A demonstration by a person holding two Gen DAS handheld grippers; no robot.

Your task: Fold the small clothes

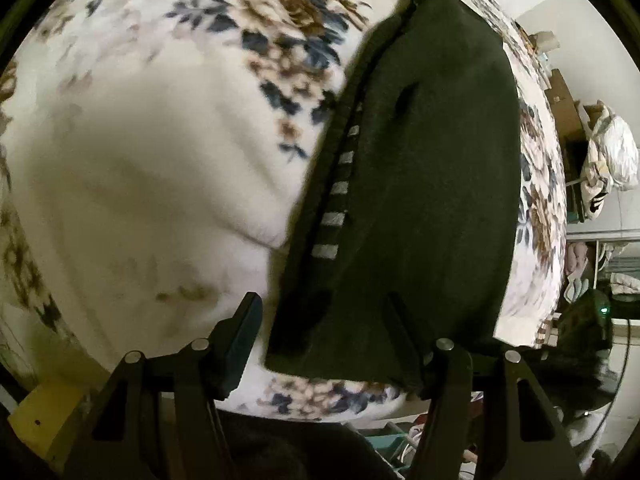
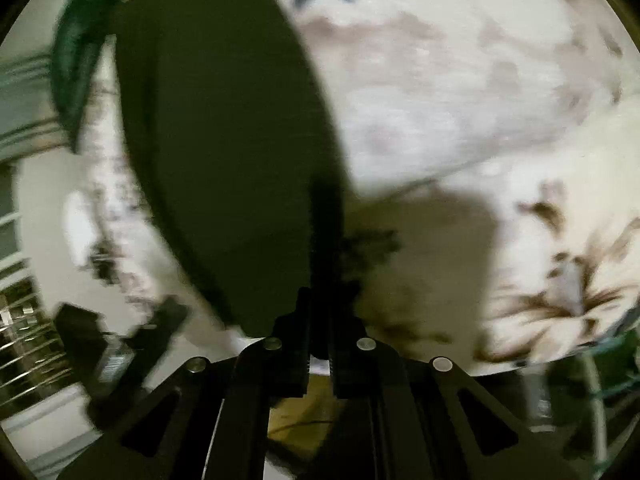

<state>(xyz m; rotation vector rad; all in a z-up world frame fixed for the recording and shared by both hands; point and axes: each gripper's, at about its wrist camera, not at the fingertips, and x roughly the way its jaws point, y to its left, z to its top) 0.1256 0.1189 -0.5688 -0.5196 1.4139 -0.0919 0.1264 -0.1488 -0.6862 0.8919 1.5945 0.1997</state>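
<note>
A dark green garment (image 1: 420,184) with a row of grey stripes lies folded lengthwise on a floral blanket (image 1: 160,160). My left gripper (image 1: 320,320) is open at the garment's near end; its right finger lies over or under the cloth edge, its left finger (image 1: 240,340) is beside it on the blanket. In the right wrist view, blurred, the same dark garment (image 2: 224,140) runs away from my right gripper (image 2: 319,312), whose jaws are closed on the garment's near edge.
The blanket's edge (image 1: 532,320) falls away at the right, with room clutter, a bundle of white cloth (image 1: 608,160) and shelves beyond. A yellow block (image 1: 44,412) sits at lower left. Dark objects (image 2: 100,344) lie on the floor at left.
</note>
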